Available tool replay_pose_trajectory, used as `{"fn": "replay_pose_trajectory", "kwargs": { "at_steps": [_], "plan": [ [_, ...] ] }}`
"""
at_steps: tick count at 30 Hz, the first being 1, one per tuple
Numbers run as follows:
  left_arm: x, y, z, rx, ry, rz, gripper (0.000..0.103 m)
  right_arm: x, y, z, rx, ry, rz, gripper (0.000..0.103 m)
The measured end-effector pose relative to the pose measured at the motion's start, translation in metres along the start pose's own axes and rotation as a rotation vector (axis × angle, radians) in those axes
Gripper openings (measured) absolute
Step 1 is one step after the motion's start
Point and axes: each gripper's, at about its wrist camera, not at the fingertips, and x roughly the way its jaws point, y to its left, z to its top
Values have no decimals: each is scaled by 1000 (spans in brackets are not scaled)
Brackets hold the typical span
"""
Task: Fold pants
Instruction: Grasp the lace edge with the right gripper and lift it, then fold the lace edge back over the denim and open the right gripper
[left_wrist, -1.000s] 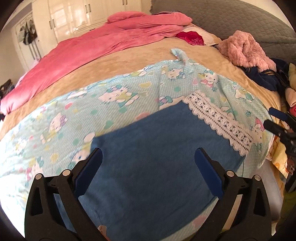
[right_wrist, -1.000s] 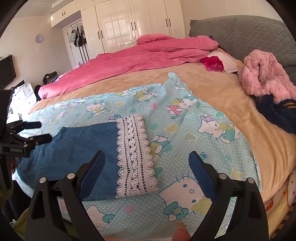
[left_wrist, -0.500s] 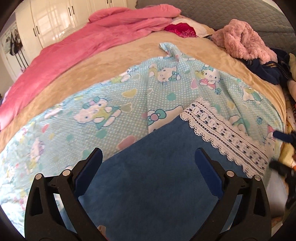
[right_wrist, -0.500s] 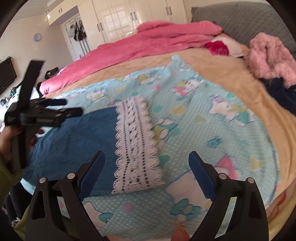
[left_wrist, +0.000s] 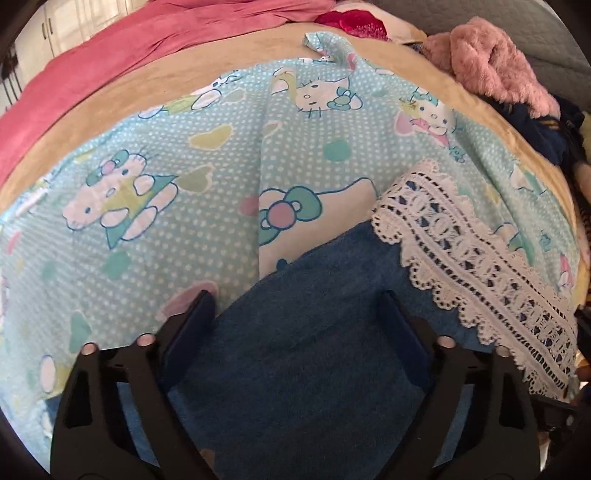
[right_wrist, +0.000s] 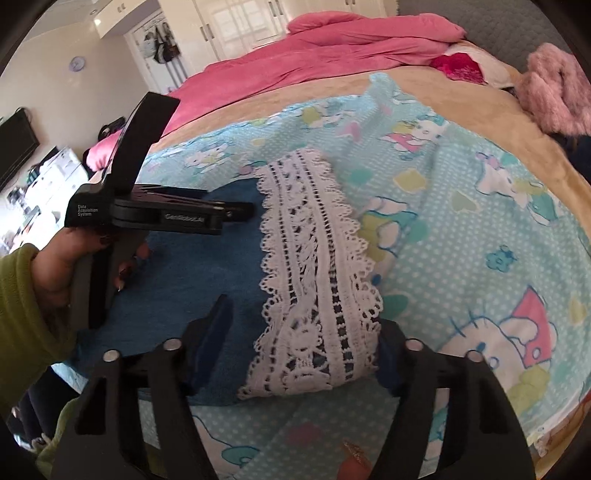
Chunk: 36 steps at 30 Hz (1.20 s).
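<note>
A bed (right_wrist: 491, 110) with a tan cover carries everything. A light blue dotted sheet with cartoon cats (left_wrist: 229, 155) is spread across its near half, and folded blue denim pants (left_wrist: 306, 354) with a white lace hem (right_wrist: 314, 258) lie on that sheet near the bed's front edge. At the far side a pink duvet (right_wrist: 332, 48) is bunched up. A fluffy pink garment (left_wrist: 495, 70) and dark clothes (left_wrist: 546, 136) sit at the right.
</note>
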Motion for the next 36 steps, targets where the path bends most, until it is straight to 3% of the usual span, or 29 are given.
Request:
{"fn": "replay_pose_trajectory", "kwargs": {
  "at_steps": [1, 3, 4, 5, 6, 13, 17, 23, 28, 30, 33, 36],
  "plan": [
    [-2, -1, -1, 3, -6, -5, 65, 3, -1, 1, 8, 9, 19, 47],
    [-6, -4, -3, 19, -11, 1, 36, 9, 1, 1, 1, 13, 17, 41],
    [-8, -5, -3, 21, -10, 2, 27, 11, 3, 2, -7, 10, 10, 39],
    [-10, -6, -4, 22, -8, 15, 12, 10, 5, 4, -9, 4, 28, 31],
    [-10, -6, -5, 19, -8, 20, 7, 9, 6, 5, -7, -1, 42, 29],
    [-23, 7, -13, -72, -57, -50, 3, -10, 45, 21, -120, -61, 106, 26],
    [-49, 22, -22, -140, -119, -114, 3, -25, 77, 30, -225, -100, 135, 26],
    [-90, 64, -49, -244, -178, -132, 3, -30, 137, 36, -389, -108, 183, 26],
    [-109, 113, -92, -367, -159, -63, 10, -7, 183, 30, -509, -43, 198, 26],
    [-121, 137, -115, -438, -171, -49, 21, 5, 203, 21, -565, -3, 189, 26],
    [-143, 170, -148, -540, -184, -12, 27, 18, 230, 5, -651, 39, 145, 27],
    [-168, 192, -177, -595, -216, 23, 35, 26, 246, -9, -685, 75, 158, 28]
  ]
}}
